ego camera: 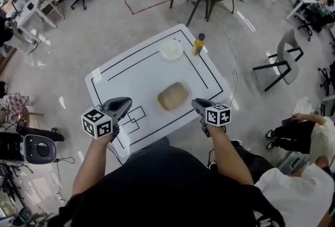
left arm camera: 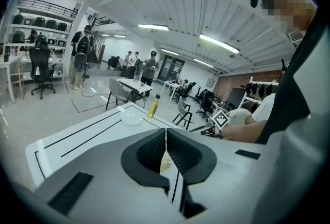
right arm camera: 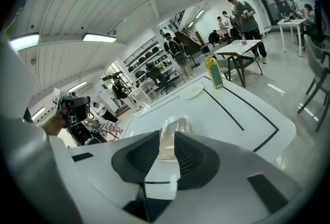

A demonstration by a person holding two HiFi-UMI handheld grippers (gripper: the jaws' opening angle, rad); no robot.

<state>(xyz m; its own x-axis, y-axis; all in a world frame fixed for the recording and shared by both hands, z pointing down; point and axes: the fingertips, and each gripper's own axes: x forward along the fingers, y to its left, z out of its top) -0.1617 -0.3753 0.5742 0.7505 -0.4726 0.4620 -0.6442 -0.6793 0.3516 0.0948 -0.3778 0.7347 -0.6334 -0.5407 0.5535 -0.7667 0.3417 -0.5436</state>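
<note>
Both grippers empty at near edge of table [ego camera: 131, 71]: left gripper [ego camera: 129, 101] jaws pressed together, right gripper [ego camera: 195, 102] jaws narrowly apart. Clear-covered loaf [ego camera: 172, 96] mid-table, untouched; dish [ego camera: 171, 49], oil bottle [ego camera: 198, 44] beyond.

Jaws of left gripper [ego camera: 127, 102] meet; right gripper [ego camera: 196, 102] jaws seem slightly apart.

Clear container [right arm camera: 173, 126] beyond hand-held gripper [right arm camera: 166, 139], jaws apart

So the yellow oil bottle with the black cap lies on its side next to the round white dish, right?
Not quite: the yellow oil bottle with the black cap stands upright next to the round white dish, as the head view shows.
</note>
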